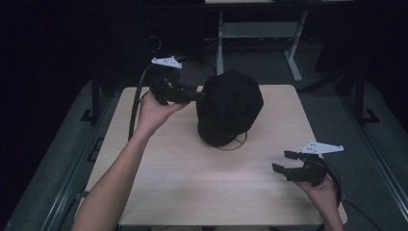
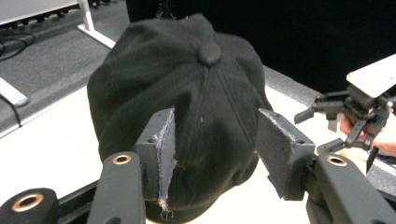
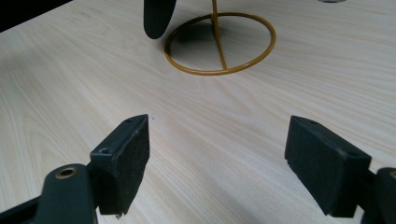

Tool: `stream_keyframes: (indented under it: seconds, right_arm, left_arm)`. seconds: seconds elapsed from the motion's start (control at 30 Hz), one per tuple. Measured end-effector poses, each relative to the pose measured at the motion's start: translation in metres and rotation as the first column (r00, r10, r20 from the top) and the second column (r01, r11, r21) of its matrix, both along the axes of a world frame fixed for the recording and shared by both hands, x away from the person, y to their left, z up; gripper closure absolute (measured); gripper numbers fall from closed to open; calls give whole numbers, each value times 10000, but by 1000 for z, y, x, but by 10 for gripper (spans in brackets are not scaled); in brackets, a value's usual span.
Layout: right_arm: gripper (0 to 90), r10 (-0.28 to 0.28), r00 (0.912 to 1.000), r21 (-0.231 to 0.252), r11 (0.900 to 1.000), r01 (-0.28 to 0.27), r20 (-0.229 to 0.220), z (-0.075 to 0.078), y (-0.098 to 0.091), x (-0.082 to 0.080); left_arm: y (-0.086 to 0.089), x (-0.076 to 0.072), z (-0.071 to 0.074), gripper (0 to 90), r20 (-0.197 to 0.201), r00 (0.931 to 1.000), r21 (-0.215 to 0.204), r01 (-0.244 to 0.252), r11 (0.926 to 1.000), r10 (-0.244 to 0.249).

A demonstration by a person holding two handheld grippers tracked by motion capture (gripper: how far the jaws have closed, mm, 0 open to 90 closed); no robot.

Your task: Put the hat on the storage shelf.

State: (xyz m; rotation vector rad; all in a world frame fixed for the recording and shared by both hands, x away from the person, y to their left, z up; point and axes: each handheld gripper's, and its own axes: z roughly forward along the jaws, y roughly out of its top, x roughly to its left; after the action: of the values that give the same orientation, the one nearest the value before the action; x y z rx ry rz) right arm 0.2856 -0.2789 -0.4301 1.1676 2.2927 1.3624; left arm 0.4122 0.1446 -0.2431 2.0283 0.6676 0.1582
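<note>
Nearest, right gripper (image 1: 286,161) held low over the wooden table (image 1: 192,183), jaws spread wide, nothing between them. Farther in, gold wire stand (image 3: 219,42) with ring base on the tabletop, black cap (image 1: 230,107) perched atop it. Beyond, left gripper (image 1: 196,95) at the cap's side, pads (image 2: 164,149) apart, flanking the crown without pressing it.

left forearm reaches far up table, left hand (image 1: 155,109) palm-up under left gripper (image 1: 198,96), jaws apart, level. right hand (image 1: 321,190) low at near right edge, right gripper (image 1: 285,162) jaws wide apart, nothing between.
</note>
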Motion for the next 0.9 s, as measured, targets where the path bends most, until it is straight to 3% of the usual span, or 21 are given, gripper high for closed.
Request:
stream_keyframes:
  seconds: [0.4,0.63,0.9]
  right_arm:
    - [216,-87,9999,-45,10000,87,112,1,1,-1]
    - [217,-48,10000,-93,9999,49,79,1,3,0]
    - [217,-88,9999,-123,9999,89,75,1,6,2]
  left_arm:
    - [18,-23,-10,438,56,10000,-185,8,9998,-7]
    - [38,-38,-30,436,-42,9999,-433,-154,9989,152]
    - [52,-43,-43,425,-219,9997,-677,-161,9976,147]
